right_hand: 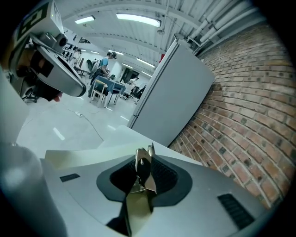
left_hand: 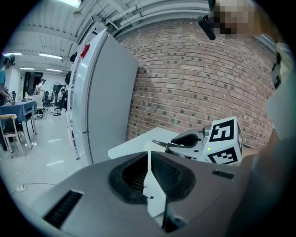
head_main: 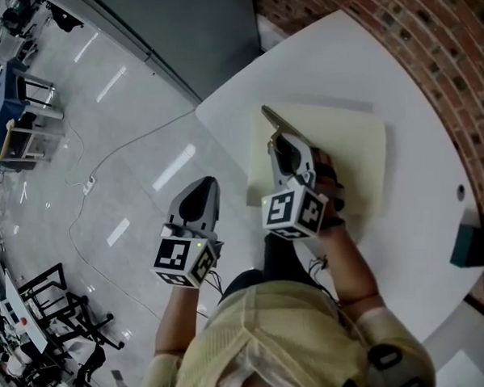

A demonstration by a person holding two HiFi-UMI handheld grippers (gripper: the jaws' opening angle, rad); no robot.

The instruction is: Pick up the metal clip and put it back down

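Note:
The metal clip [head_main: 269,117] is a small steel-coloured spring clip that sticks out past the tips of my right gripper [head_main: 276,133], over the far left corner of a cream mat [head_main: 357,146]. In the right gripper view the clip [right_hand: 142,163] stands upright between the black pads, and my right gripper [right_hand: 144,172] is shut on it. Whether the clip touches the mat I cannot tell. My left gripper [head_main: 208,182] hangs beyond the table's left edge, above the floor. Its jaws [left_hand: 149,155] are shut with nothing in them.
The mat lies on a white round-edged table [head_main: 415,244] against a brick wall [head_main: 461,56]. A dark teal box [head_main: 473,245] sits at the table's right edge. A tall grey panel [right_hand: 173,92] stands past the far edge. Cables run across the shiny floor [head_main: 104,180] on the left.

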